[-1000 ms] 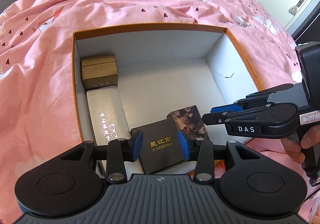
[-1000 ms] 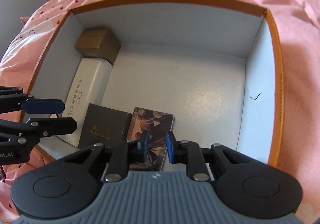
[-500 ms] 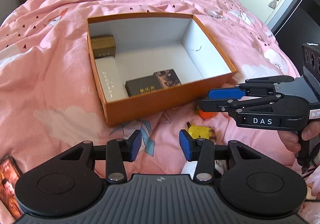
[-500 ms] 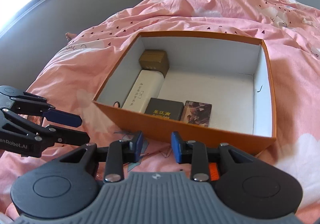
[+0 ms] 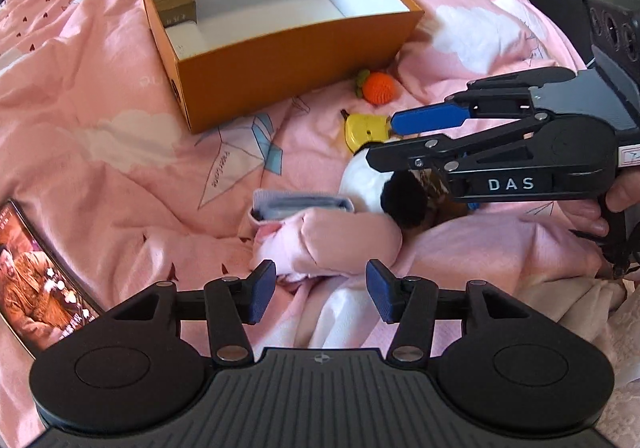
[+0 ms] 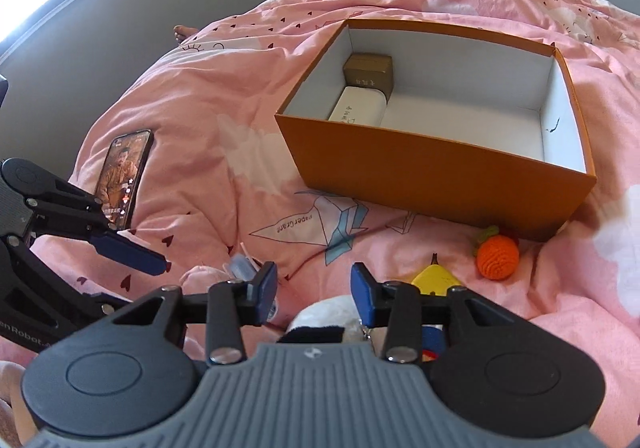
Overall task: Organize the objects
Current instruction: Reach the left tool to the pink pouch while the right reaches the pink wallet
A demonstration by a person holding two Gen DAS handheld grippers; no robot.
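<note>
Reaching for the loose items on the pink heart-print quilt, both grippers empty. Left gripper has just been opening, jaws wide with nothing between them, hovering over a rolled pink fabric bundle. Right gripper has also just been opening, about half spread, nothing held, above a white-and-black plush toy.

Target is the open orange cardboard box with white lining, which sits beyond the pile. Inside against its left wall are a small brown carton and a white rounded case; the rest of the floor is free.

My read for the pick:
- Bundle and plush are soft and will squash, so go deep and close around the bulk, not a fold.
- Orange crocheted ball is round and may roll; centre the pads on it.
- Yellow hard-looking plastic piece lies low, so come in steep.
- Glossy black smartphone lies flat and slippery, well apart from the pile; leave it unless needed.
</note>
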